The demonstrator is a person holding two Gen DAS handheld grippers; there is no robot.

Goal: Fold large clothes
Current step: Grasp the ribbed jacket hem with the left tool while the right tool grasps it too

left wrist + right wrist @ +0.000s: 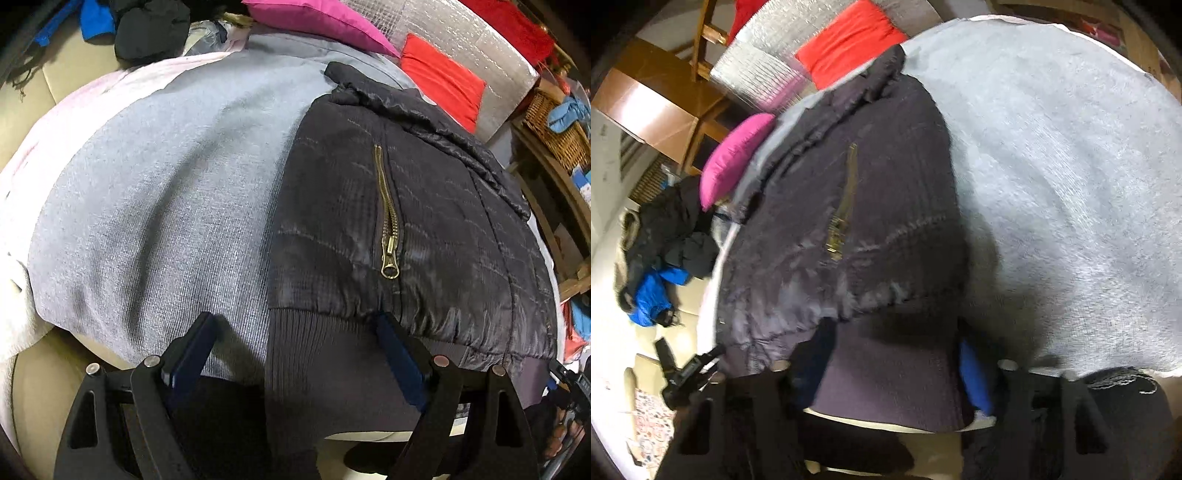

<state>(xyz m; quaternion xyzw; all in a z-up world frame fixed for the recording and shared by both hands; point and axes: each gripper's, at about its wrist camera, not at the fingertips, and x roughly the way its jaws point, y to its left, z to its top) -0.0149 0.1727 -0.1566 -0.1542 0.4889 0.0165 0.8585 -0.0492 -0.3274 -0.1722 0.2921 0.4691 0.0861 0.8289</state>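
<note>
Black jacket on grey cloth

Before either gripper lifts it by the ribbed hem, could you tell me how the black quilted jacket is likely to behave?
The black quilted jacket will probably sag and drape, since it already lies rumpled over the grey blanket. Its shiny shell looks slippery, so the ribbed hem seems the surer hold. The padding suggests bulk rather than weight, though the brass zipper may swing.

Right wrist view is motion-blurred; the jacket hem's lower edge is hidden.
</note>
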